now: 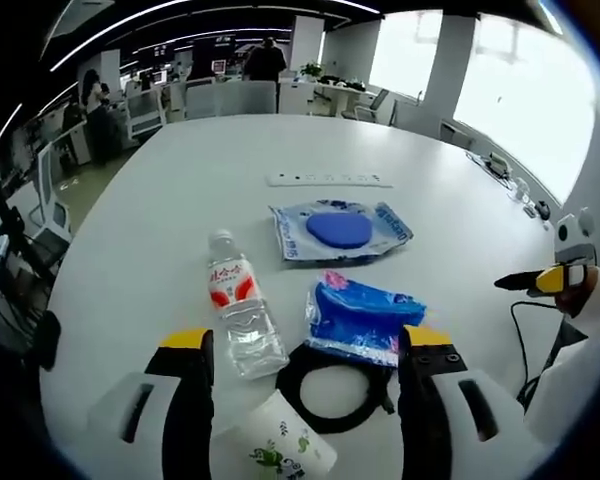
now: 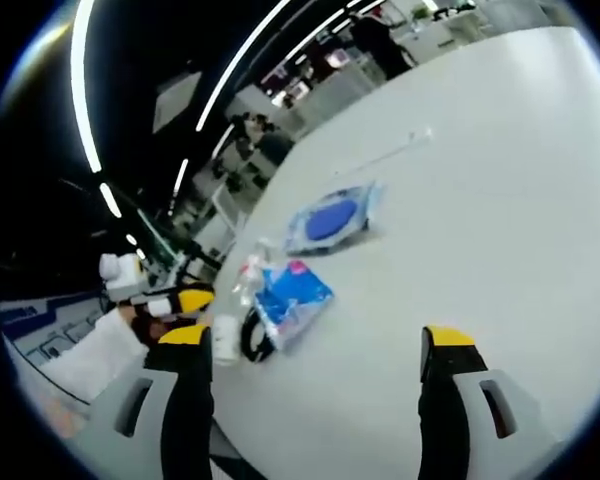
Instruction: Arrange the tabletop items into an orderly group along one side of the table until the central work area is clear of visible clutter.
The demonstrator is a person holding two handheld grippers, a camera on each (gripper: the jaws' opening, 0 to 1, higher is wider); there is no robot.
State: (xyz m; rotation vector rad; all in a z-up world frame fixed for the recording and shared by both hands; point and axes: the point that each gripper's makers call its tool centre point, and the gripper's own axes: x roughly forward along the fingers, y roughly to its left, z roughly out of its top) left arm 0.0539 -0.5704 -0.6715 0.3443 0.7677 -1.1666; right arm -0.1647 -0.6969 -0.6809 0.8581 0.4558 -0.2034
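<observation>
My left gripper (image 1: 307, 340) stands open low over the white table (image 1: 180, 200), nothing between its jaws. Just ahead of it are a white paper cup with green print (image 1: 280, 447), a black ring (image 1: 330, 388), a clear water bottle with a red label (image 1: 242, 310) lying down and a blue packet (image 1: 365, 315). Farther off lies a clear bag with a blue disc (image 1: 338, 230). My right gripper (image 2: 317, 340) is open and empty, off to the side of this group; its yellow tip (image 1: 545, 280) shows at the right. The bottle (image 2: 250, 275), packet (image 2: 292, 295) and bag (image 2: 330, 220) also appear there.
A white power strip (image 1: 328, 180) lies beyond the bag. A black cable (image 1: 520, 340) runs along the table's right edge. Chairs and desks (image 1: 220, 95) stand past the far edge, with people (image 1: 265, 60) among them. A sleeve (image 2: 90, 355) holds the left gripper (image 2: 175, 300).
</observation>
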